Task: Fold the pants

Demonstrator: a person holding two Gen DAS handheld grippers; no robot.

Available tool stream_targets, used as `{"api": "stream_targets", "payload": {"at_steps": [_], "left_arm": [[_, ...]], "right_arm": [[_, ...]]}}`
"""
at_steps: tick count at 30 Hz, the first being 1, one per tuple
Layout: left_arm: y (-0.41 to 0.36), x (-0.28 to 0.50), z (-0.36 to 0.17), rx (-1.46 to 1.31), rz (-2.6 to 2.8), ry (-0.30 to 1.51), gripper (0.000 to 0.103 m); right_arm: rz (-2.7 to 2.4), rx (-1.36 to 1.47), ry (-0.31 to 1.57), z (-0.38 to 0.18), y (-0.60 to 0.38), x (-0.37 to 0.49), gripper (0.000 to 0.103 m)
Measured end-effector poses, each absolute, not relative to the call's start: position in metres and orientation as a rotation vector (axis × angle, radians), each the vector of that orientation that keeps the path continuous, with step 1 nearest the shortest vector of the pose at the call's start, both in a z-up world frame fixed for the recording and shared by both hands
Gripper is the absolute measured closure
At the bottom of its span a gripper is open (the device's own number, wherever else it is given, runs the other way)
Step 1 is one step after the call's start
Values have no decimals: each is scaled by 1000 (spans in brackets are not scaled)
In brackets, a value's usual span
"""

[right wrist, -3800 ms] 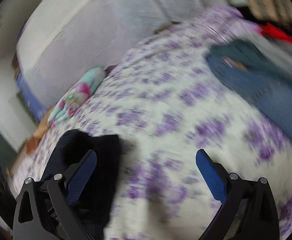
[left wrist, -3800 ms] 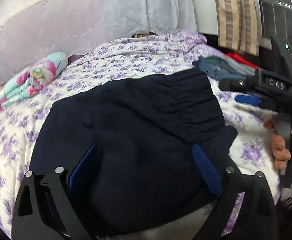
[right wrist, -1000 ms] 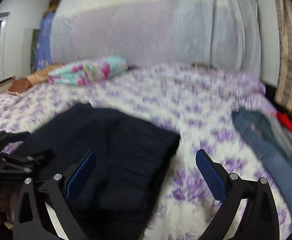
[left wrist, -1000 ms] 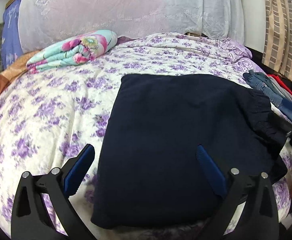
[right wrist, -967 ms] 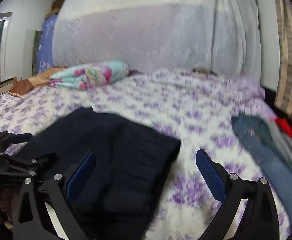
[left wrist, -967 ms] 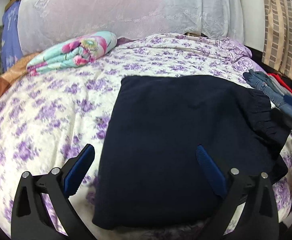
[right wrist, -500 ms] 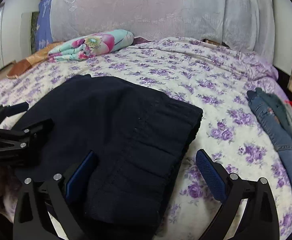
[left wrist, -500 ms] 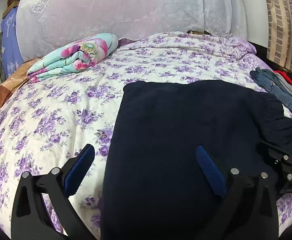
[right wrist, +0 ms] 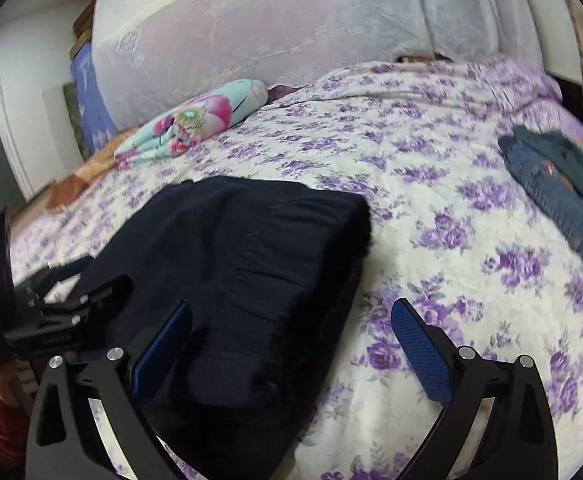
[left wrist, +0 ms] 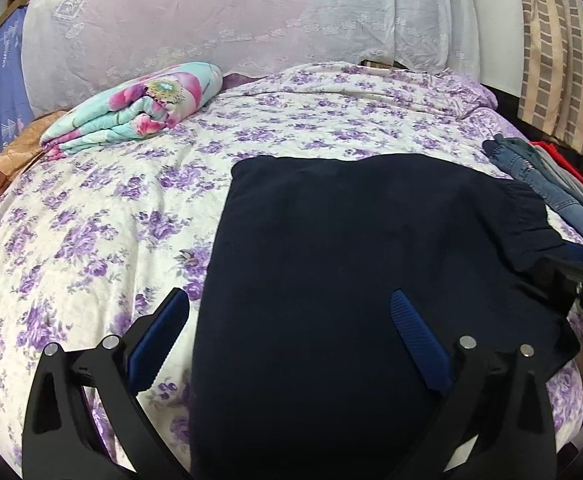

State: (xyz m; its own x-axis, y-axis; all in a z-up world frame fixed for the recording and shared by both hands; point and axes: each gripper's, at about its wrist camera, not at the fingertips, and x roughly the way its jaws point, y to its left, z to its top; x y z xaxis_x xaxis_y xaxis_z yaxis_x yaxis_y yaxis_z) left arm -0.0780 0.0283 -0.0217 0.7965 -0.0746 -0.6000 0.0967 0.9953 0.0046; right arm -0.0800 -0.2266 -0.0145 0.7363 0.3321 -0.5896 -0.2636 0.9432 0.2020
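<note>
The folded dark navy pants [left wrist: 363, 280] lay flat near the front edge of the floral-sheeted bed [left wrist: 91, 240]. The left tool [left wrist: 289, 332] and right tool [right wrist: 291, 336] both hovered over them with jaws spread wide, gripping nothing. A pile of jeans [right wrist: 551, 184] sat by the bed's right edge.

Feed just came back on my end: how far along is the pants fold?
Mostly done: the dark navy pants lie in a compact folded rectangle on the floral bedsheet. Neither left gripper nor right gripper holds anything; both are open. Possibly one more fold or tidying remains.
</note>
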Motion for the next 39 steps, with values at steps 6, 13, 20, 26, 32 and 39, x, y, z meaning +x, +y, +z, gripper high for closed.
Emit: {"api": "stream_targets", "payload": {"at_steps": [6, 13, 20, 26, 32, 39], "left_arm": [[23, -81, -22, 64, -100, 631, 5], [24, -80, -22, 54, -106, 636, 5], [24, -80, -22, 53, -106, 637, 5], [24, -80, -22, 53, -106, 638, 5], [24, -82, -24, 41, -120, 646, 5], [30, -86, -25, 8, -163, 654, 5]], "right_arm": [[335, 173, 694, -20, -235, -76, 3], [339, 177, 703, -22, -234, -75, 3], [344, 190, 708, -24, -235, -76, 3], [349, 202, 717, -25, -235, -75, 3], [368, 218, 747, -26, -234, -71, 3], [386, 240, 763, -28, -235, -68, 3]]}}
